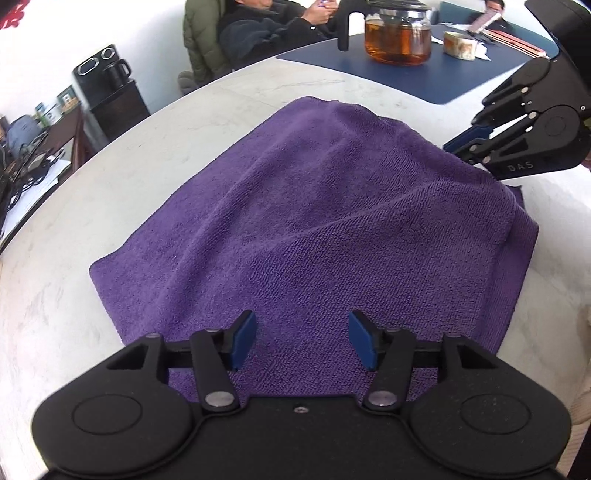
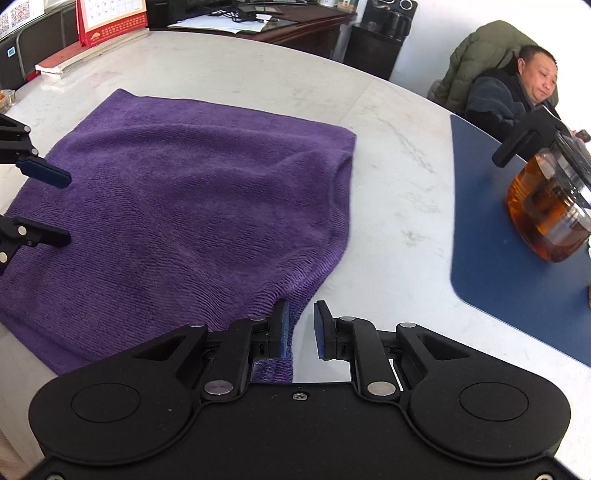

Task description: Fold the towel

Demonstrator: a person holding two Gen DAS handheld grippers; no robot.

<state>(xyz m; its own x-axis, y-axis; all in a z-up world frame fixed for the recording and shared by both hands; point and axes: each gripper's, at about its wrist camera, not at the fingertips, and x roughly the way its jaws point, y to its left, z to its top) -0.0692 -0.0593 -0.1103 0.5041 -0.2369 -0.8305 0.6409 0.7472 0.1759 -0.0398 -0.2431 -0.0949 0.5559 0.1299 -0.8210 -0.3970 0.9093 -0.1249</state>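
A purple towel (image 1: 332, 221) lies folded over on the white marble table (image 1: 110, 184), its top layer puffed up with a ridge near its right side. My left gripper (image 1: 301, 325) hovers open over the towel's near edge, nothing between its blue pads. In the right wrist view the left gripper (image 2: 62, 206) shows at the towel's (image 2: 184, 203) left side. My right gripper (image 2: 301, 321) is at the towel's near right corner. A narrow gap shows between its pads; the towel's hem lies against the left pad and the other pad is clear of it. The right gripper (image 1: 461, 138) appears at the towel's right edge.
A blue mat (image 2: 498, 240) lies right of the towel with a glass teapot of amber tea (image 2: 550, 206) on it. A person in a dark jacket (image 2: 495, 96) sits beyond the table. A red desk calendar (image 2: 110, 18) stands at the far left edge.
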